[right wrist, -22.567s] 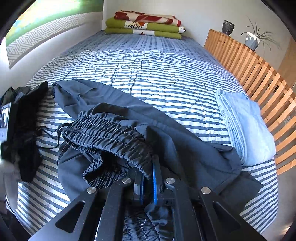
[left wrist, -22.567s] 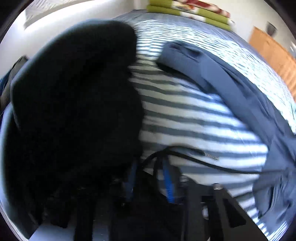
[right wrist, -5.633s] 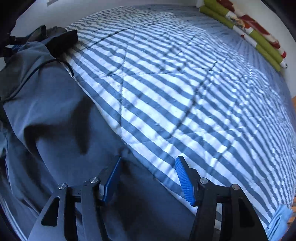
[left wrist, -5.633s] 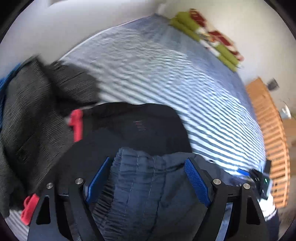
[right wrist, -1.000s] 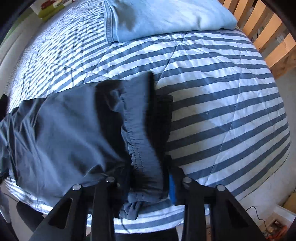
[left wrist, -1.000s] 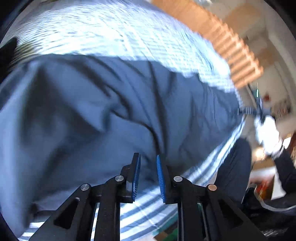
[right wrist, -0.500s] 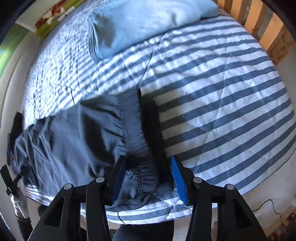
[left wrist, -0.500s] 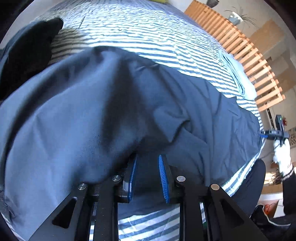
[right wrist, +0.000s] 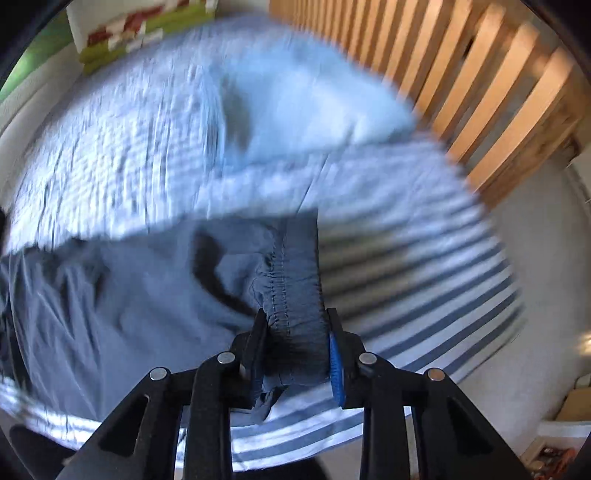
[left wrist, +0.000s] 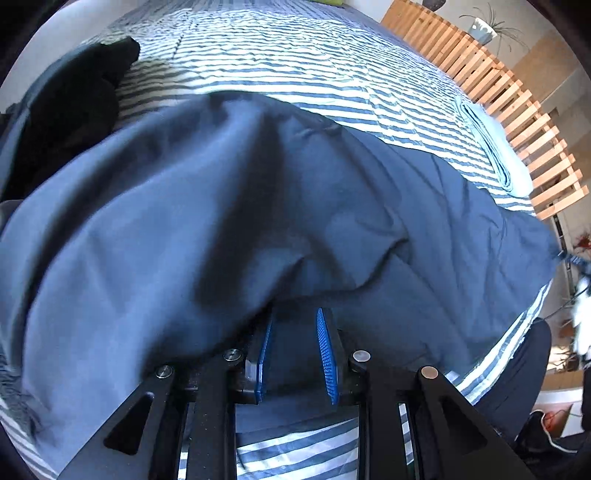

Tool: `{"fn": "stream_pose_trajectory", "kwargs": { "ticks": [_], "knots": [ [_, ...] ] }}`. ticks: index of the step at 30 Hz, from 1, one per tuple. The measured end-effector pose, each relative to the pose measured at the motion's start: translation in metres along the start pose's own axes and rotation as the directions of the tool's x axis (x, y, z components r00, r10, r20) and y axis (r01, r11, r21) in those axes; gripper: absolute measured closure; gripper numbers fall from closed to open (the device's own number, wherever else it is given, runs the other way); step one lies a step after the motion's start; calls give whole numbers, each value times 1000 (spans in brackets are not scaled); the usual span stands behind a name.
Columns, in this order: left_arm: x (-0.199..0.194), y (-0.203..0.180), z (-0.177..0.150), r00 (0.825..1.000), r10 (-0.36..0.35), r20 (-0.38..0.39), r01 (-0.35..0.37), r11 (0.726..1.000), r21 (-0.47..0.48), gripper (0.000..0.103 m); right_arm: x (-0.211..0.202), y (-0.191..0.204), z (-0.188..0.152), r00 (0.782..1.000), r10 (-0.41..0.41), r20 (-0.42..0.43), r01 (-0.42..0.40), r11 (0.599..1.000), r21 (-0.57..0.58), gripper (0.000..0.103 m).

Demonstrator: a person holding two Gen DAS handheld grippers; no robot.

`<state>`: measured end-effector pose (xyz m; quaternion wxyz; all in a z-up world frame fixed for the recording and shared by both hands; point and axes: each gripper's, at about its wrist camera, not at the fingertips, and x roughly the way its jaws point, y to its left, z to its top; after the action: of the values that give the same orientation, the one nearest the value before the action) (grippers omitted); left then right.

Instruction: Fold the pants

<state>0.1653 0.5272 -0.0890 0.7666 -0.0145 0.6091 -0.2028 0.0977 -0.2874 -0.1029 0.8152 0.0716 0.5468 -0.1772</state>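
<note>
Dark blue pants point(left wrist: 258, 203) lie spread across the near edge of the striped bed point(left wrist: 295, 55). My left gripper point(left wrist: 294, 321) points down into their middle. Its jaws stand narrowly apart, cloth lies between them, and a fold drapes over the left finger point(left wrist: 264, 350). In the right wrist view, the pants point(right wrist: 129, 288) end in a gathered waistband point(right wrist: 295, 266). My right gripper point(right wrist: 295, 317) is closing on that waistband, which is bunched between both pads and lifted off the bed point(right wrist: 424, 266). This view is blurred by motion.
A folded light blue garment point(right wrist: 303, 99) lies beyond the pants, beside the wooden slatted rail point(right wrist: 480, 74). Black clothes point(left wrist: 66, 110) are heaped at the far left. A person's dark trouser leg point(left wrist: 517, 369) stands at the bed's near edge. Folded blankets point(right wrist: 140, 33) lie far off.
The right gripper's jaws spread over the waistband, then closed on it and rose with it. The left gripper sank into the pants' middle and has stayed there.
</note>
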Motion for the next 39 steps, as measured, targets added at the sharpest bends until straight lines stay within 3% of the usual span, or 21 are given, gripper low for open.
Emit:
{"fn": "stream_pose_trajectory", "kwargs": {
  "ticks": [3, 5, 6, 7, 9, 11, 12, 13, 16, 18, 19, 23, 25, 29, 32, 34, 37, 39],
  "knots": [
    [-9, 1, 0, 1000, -8, 20, 8, 1000, -8, 78, -32, -16, 29, 977, -152, 152, 154, 988, 2, 80],
    [-15, 1, 0, 999, -9, 39, 10, 1000, -8, 78, -39, -46, 43, 974, -171, 148, 161, 984, 77, 80],
    [-19, 3, 0, 999, -15, 48, 15, 1000, -13, 78, -32, -55, 50, 979, -162, 126, 153, 985, 79, 80],
    [-24, 7, -1, 998, -20, 58, 21, 1000, -21, 78, -15, -59, 55, 993, -107, 54, 105, 993, 47, 79],
    [-39, 16, -5, 996, -14, 92, 18, 999, -36, 78, 14, -65, 52, 997, -33, -75, 37, 998, 59, 78],
    [-58, 29, -10, 992, 13, 123, -7, 999, -48, 78, 23, -55, 48, 992, -78, -98, 77, 997, -11, 77],
    [-71, 41, -14, 989, 29, 147, -20, 997, -69, 78, 21, -44, 45, 986, -158, -53, 155, 986, -63, 74],
    [-84, 55, -19, 984, 49, 170, -32, 994, -102, 78, 11, -42, 40, 982, -184, -31, 182, 980, -79, 71],
    [-126, 105, -40, 965, 113, 238, -55, 970, -238, 67, -11, -29, 41, 976, -217, 34, 219, 973, -75, 71],
    [-146, 135, -56, 952, 149, 267, -63, 950, -305, 53, -37, -7, 40, 967, -232, 110, 245, 961, -126, 70],
    [-154, 149, -64, 945, 167, 279, -67, 939, -337, 53, -44, 6, 41, 964, -230, 133, 249, 957, -150, 70],
    [-150, 183, -89, 949, 183, 258, -73, 920, -386, 52, -80, 87, 42, 964, -142, 225, 208, 931, -299, 69],
    [-136, 193, -99, 957, 167, 239, -64, 919, -389, 52, -99, 138, 42, 970, -36, 240, 130, 913, -386, 69],
    [-105, 206, -112, 965, 109, 240, -4, 917, -399, 52, -128, 261, 36, 969, 202, 143, -91, 827, -554, 69],
    [-88, 217, -123, 965, 89, 245, 21, 911, -412, 52, -146, 376, 22, 937, 348, 26, -247, 714, -655, 68],
    [-79, 224, -132, 962, 54, 268, 68, 903, -425, 52, -158, 442, 7, 912, 408, -30, -309, 639, -705, 67],
    [-69, 238, -143, 936, -48, 348, 213, 865, -455, 53, -175, 549, -17, 863, 484, -145, -416, 519, -746, 66],
    [-66, 237, -145, 925, -64, 374, 236, 870, -434, 57, -180, 617, -33, 827, 502, -253, -505, 466, -726, 65]
  ]
}}
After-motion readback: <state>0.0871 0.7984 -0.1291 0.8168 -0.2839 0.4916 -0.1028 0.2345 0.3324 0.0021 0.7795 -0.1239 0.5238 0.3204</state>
